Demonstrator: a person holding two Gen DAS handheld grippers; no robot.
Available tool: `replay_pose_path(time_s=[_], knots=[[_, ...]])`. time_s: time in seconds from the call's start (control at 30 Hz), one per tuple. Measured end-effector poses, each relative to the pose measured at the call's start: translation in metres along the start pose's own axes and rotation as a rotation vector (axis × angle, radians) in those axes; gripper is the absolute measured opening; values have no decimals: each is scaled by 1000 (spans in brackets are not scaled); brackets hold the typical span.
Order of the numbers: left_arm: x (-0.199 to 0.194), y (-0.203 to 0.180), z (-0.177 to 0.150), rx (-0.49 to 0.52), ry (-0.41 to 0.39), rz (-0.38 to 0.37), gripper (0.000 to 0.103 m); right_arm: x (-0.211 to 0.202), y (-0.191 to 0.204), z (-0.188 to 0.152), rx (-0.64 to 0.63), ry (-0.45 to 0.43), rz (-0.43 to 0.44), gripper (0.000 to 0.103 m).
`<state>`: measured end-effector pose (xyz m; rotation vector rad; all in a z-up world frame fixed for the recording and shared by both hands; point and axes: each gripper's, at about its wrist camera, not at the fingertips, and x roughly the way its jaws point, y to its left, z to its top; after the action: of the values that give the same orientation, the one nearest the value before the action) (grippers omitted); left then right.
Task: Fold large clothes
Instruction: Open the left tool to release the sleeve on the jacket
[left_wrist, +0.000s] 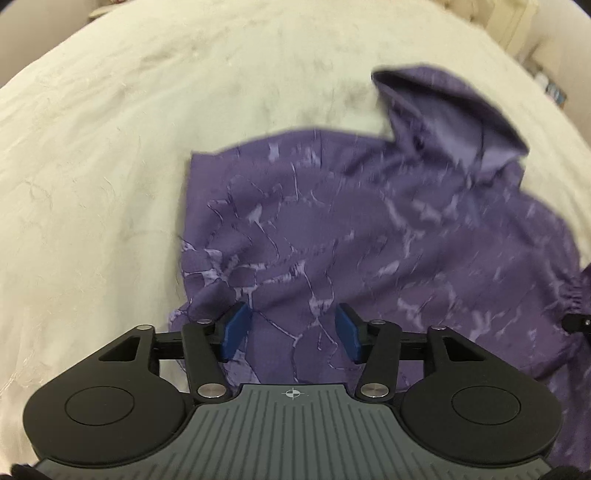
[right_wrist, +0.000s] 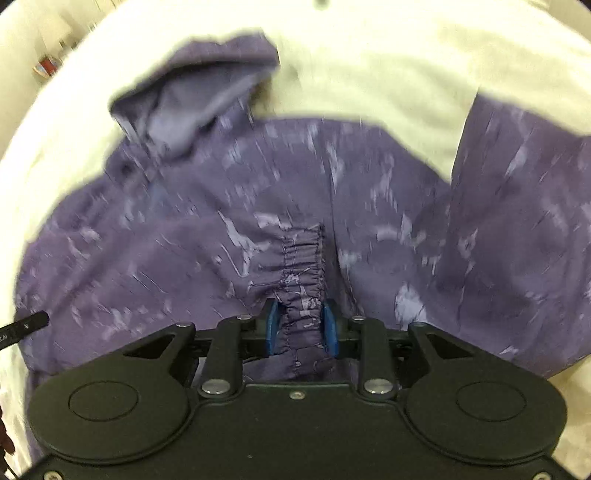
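Note:
A purple marbled hooded jacket (left_wrist: 369, 221) lies spread on a cream bed sheet (left_wrist: 92, 166), its hood (left_wrist: 461, 122) at the far right. My left gripper (left_wrist: 291, 328) hovers open over the jacket's near left part, with nothing between its blue pads. In the right wrist view the jacket (right_wrist: 166, 240) fills the middle, with the hood (right_wrist: 192, 110) at the upper left and a sleeve (right_wrist: 517, 221) running up the right. My right gripper (right_wrist: 301, 326) is shut on the gathered elastic sleeve cuff (right_wrist: 301, 254), which fills the gap between the pads.
The cream sheet (right_wrist: 369, 74) stretches beyond the jacket on the far side. Small blurred items (left_wrist: 554, 92) stand past the bed's far right edge. A black tip of the other gripper (right_wrist: 29, 319) shows at the left edge.

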<state>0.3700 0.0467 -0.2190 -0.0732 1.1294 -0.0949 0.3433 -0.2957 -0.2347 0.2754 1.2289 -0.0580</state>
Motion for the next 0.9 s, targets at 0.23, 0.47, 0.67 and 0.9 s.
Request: replay_pose_path(time_s=[0.23,0.47,0.67,0.9], knots=[[22,-34,-1,172,43,45,103,-16,-1,-12,23,-28,53,67],[33,-53,-12,252,-46,137,103,-62,-23,-31,50,-82,61,73],[26,-47,6,198,22,125,90,-96,-67,-39,91,-115,16,77],[-34,-53,-9,57,-56,88,70,-117,-146,-22,201,-167,-55,77]])
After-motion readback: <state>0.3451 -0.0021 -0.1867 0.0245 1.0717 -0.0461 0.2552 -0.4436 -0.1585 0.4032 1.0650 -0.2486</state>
